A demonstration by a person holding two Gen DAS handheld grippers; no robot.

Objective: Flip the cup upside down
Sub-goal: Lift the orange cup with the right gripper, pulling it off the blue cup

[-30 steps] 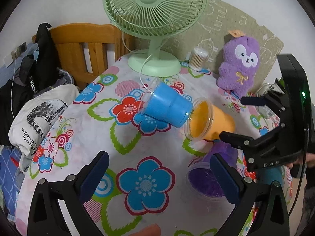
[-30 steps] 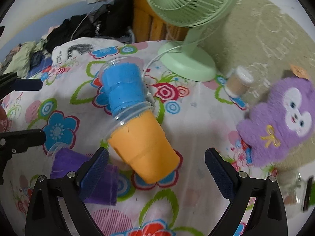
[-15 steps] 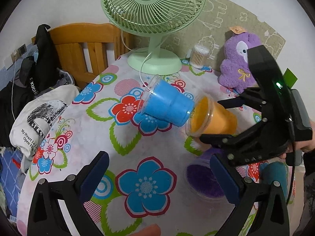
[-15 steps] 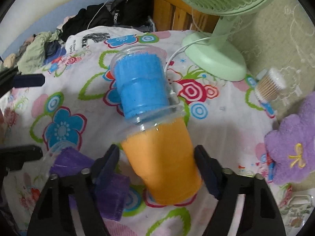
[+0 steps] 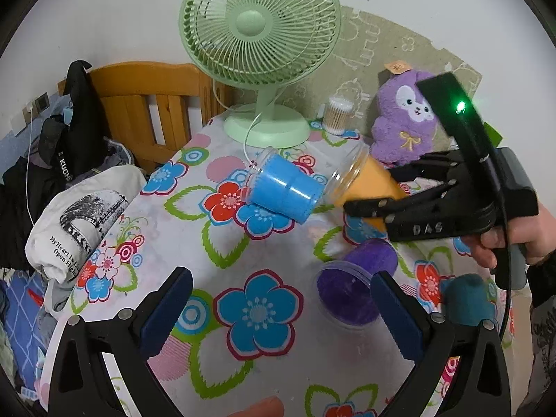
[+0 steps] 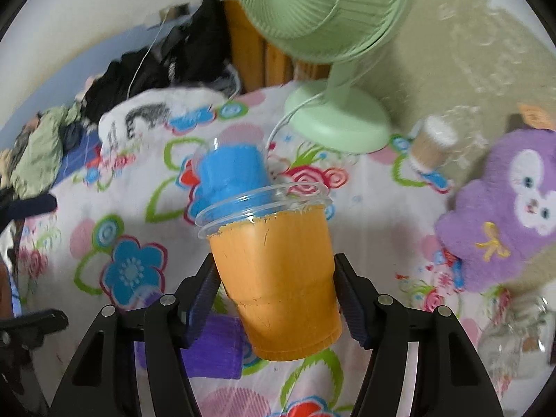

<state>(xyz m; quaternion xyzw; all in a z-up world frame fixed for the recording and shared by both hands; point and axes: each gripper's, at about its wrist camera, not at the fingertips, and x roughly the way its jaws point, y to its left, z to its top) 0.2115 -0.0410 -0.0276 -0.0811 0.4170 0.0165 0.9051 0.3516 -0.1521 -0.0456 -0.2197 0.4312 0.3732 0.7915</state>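
Tongs (image 6: 274, 299) on the right side are clamped on the orange cup (image 6: 278, 278), whose lower body is pressed between the two blue-padded fingers (image 6: 205, 292). The cup is seen held above the flowered desk (image 6: 365, 187), tilted with its clear rim away from the camera and its base toward the handle. In the left wrist view the same orange cup (image 5: 368, 184) is shown lying almost sideways in the right tongs (image 5: 375, 191), its mouth turned toward the blue cup (image 5: 285, 191). The blue cup is laid on its side on the desk (image 5: 243, 260), and its base is overlapped in view by the orange cup's rim; whether the two are touching cannot be told. A purple cup (image 5: 351, 288) is also laid on its side, near the left tongs (image 5: 281, 309), which are spread wide with nothing between the fingers. A green fan (image 5: 260, 45) is stood at the far edge of the desk, with a jar of cotton swabs (image 5: 338, 114) beside its base and a purple plush toy (image 5: 406, 121) to the right. A wooden chair (image 5: 149, 104) and a folded white shirt (image 5: 80, 215) are seen to the left.
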